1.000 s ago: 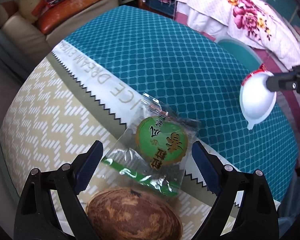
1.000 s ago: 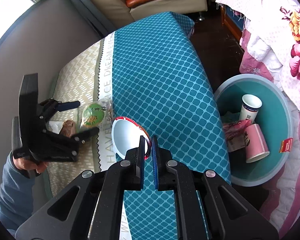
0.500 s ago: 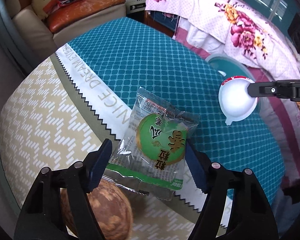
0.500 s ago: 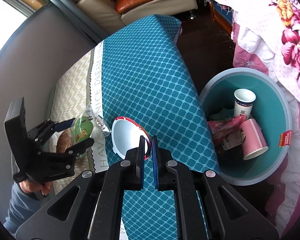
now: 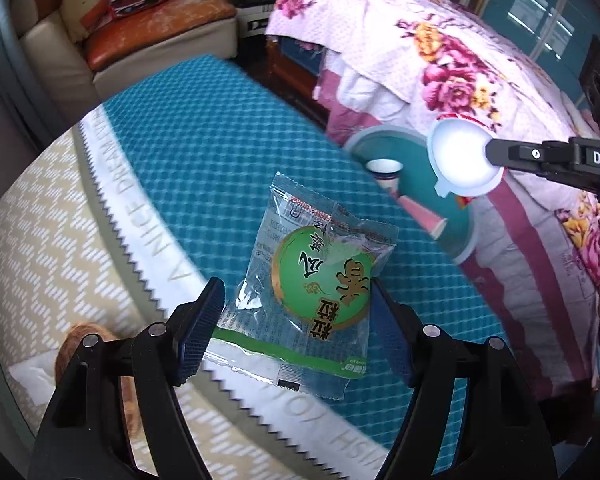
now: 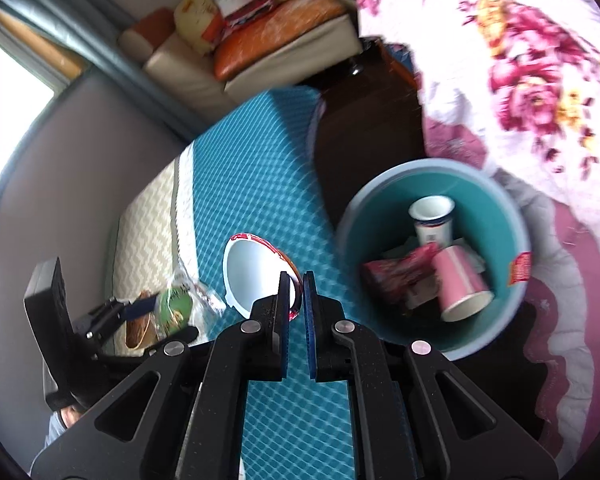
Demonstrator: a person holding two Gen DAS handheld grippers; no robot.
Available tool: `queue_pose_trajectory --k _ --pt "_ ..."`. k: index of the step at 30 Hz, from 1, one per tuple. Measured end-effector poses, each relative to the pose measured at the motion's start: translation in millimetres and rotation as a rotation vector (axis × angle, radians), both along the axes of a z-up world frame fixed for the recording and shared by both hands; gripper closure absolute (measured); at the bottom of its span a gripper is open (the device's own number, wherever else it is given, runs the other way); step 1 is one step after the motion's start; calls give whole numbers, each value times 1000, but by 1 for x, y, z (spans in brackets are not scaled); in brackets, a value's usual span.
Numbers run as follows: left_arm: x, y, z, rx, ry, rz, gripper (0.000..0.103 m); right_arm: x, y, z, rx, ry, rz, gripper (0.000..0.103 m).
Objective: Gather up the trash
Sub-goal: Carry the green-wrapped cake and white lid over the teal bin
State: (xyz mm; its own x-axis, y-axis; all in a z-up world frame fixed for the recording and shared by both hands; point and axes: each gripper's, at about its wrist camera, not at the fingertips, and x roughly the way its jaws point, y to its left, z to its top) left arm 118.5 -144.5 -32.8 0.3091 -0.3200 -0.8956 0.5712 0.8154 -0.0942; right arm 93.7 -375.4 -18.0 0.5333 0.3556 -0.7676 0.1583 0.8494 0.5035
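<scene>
My left gripper (image 5: 296,308) is shut on a clear snack wrapper (image 5: 316,284) with a round green label, held up above the teal tablecloth (image 5: 204,152). My right gripper (image 6: 296,292) is shut on the rim of a white round lid (image 6: 252,276) with a red edge; the same lid (image 5: 462,160) shows at the right of the left wrist view, in the air near the teal trash bin (image 5: 458,216). In the right wrist view the bin (image 6: 516,216) stands on the floor to the right of the table and holds paper cups and a pink wrapper. The left gripper (image 6: 156,316) and its wrapper (image 6: 176,304) appear at lower left there.
A brown round pastry (image 5: 84,336) on a white napkin lies on the beige cloth behind the left gripper. A bed with a floral cover (image 5: 460,60) stands beyond the bin. A sofa with cushions (image 5: 140,40) is at the far end of the table.
The left gripper closed on the snack wrapper and lifted it off the table toward the bin. The right gripper carried the lid rightward, off the table and closer to the bin.
</scene>
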Motion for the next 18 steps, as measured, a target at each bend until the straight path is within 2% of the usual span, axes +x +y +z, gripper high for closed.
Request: queue_pose_trajectory --k 9,18 --pt "-16 -91 8 3 -8 -107 30 -32 -67 0 13 -22 -114 96" --pt "-18 -159 -16 68 32 -182 30 -40 -114 -14 52 -16 -166 96"
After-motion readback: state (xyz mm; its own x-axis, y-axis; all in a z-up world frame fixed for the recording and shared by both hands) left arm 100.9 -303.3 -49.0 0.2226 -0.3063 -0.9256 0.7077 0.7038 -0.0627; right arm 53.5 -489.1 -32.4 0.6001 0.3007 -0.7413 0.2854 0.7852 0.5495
